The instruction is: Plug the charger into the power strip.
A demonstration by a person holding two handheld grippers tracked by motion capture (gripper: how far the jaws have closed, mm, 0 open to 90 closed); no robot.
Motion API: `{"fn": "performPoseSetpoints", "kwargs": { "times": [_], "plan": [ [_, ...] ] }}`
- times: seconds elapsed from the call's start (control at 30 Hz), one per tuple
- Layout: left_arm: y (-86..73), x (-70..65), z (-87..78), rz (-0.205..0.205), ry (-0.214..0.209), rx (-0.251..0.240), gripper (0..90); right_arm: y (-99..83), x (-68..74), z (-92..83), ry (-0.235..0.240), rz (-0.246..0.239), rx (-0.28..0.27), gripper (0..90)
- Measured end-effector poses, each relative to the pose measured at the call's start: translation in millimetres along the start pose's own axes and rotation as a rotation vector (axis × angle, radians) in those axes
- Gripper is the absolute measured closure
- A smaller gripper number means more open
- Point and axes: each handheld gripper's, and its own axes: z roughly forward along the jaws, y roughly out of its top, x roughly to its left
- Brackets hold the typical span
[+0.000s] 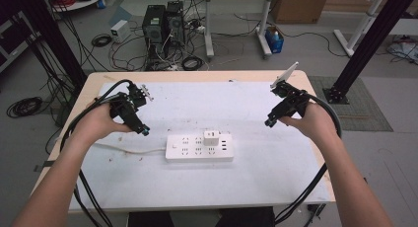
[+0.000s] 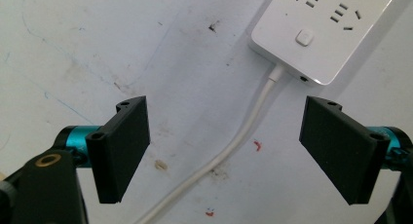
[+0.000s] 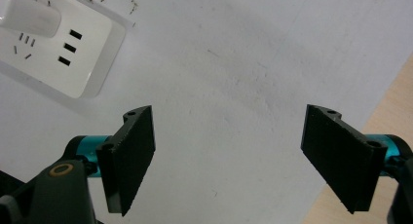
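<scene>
High view: a white power strip [image 1: 199,147] lies flat near the middle of the white worktop [image 1: 296,172], its long side parallel to the near edge. A white plug adapter [image 1: 212,137] is seated in a socket toward the strip's right half, along its far side. The strip's white cord [image 1: 125,149] leaves the left end and runs toward the worktop's left edge.

The left gripper [image 1: 141,129] hangs just off the strip's left end, jaws spread wide and empty. In the left gripper view the cord [image 2: 234,143] passes on the surface between the jaws without touching either, and the strip's switch end [image 2: 311,34] sits just beyond them. The right gripper [image 1: 270,121] is held off the strip's right end, toward the far right corner, jaws likewise apart with nothing between them; the right gripper view shows the strip's USB end [image 3: 73,53] and the adapter [image 3: 27,14] at upper left.

Assessment: the adapter is a small, rigid, smooth plastic block, light but likely held firmly by the socket. A grip across two opposite flat sides, low on the body, appears soundest; glossy faces may slip. The strip is light and may lift or slide under a pull, so its body probably needs pinning near the left end. The cord is limp and offers no restraint.
</scene>
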Motion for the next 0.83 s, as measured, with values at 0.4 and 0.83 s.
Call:
{"fn": "performPoseSetpoints", "kwargs": {
  "times": [0.4, 0.83],
  "plan": [
    [1.5, -0.1, 1.3, 0.001, -0.001, 0.001, 18.7, 1.2, -0.3, 2.3, -0.012, -0.007, 0.009, 19.8],
    [1.7, 0.4, 1.7, 0.005, -0.005, 0.0, 18.7, 0.0, 1.2, 2.9, -0.012, -0.015, 0.008, 19.7]
  ]
}}
